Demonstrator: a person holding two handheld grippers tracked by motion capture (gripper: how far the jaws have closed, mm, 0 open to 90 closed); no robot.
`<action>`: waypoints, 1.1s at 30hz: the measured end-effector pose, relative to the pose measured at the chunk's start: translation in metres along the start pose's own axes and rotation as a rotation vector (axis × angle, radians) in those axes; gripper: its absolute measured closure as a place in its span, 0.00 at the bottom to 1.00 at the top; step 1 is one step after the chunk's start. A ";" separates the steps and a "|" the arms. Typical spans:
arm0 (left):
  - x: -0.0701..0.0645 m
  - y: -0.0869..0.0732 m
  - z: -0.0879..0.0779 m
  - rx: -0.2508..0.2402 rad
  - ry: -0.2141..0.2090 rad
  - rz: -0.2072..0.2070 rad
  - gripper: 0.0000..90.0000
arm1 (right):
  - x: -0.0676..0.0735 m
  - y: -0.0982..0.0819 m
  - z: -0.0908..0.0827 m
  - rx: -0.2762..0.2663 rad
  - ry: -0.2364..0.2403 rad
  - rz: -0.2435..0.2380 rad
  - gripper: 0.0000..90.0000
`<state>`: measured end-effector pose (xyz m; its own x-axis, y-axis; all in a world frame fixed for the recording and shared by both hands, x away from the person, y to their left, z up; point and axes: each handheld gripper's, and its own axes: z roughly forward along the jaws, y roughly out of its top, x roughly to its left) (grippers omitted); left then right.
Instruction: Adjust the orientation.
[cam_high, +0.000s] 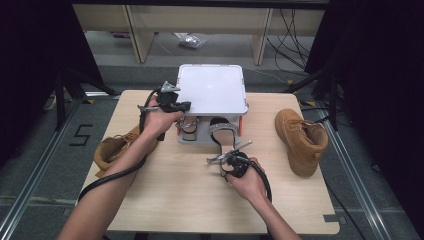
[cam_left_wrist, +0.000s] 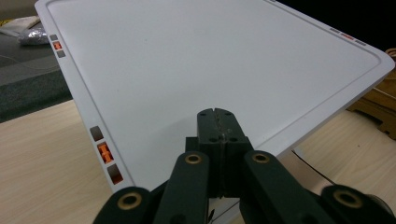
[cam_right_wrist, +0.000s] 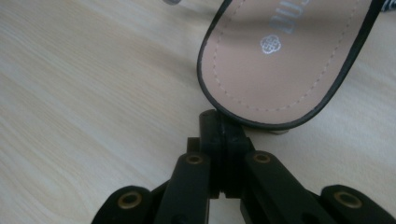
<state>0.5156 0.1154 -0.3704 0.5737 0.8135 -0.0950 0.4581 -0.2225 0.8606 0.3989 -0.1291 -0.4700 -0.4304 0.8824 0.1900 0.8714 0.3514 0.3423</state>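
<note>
Bench (cam_high: 165, 200) of pale wood carries everything, and at its twelve o'clock edge stands a white lidded box (cam_high: 212, 87) on a low open rack, with shoes tucked under it. The lid tilts up toward the person, probably so that the space beneath can be reached. Two tan boots flank it: one boot (cam_high: 300, 140) lies at three o'clock, the other boot (cam_high: 112, 150) at nine o'clock behind the left forearm; they look set aside from the work.

The left hand-held gripper (cam_left_wrist: 218, 123) rests at the lid's near left corner with its jaws pressed together and nothing between them. It seems to be propping or steadying the lid.

The black-rimmed sandal (cam_right_wrist: 289, 60) is the thing in hand. It pokes out from under the box at the bench's centre, insole up, toward six o'clock. The right hand-held gripper (cam_right_wrist: 218, 126) sits just at the sandal's near rim, jaws together and empty, likely nudging it or about to part for a hold.
</note>
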 end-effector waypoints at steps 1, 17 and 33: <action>0.000 0.000 0.000 0.001 0.000 0.000 1.00 | 0.001 0.004 0.001 -0.013 0.009 -0.008 1.00; 0.000 0.000 0.000 0.000 0.000 0.000 1.00 | 0.013 0.027 -0.004 -0.080 -0.015 -0.146 1.00; 0.000 0.000 0.000 0.001 -0.001 0.001 1.00 | 0.008 0.053 -0.012 -0.166 -0.141 -0.216 1.00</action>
<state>0.5157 0.1154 -0.3704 0.5749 0.8128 -0.0942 0.4578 -0.2241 0.8603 0.4385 -0.1072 -0.4393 -0.5550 0.8313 -0.0291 0.7076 0.4903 0.5088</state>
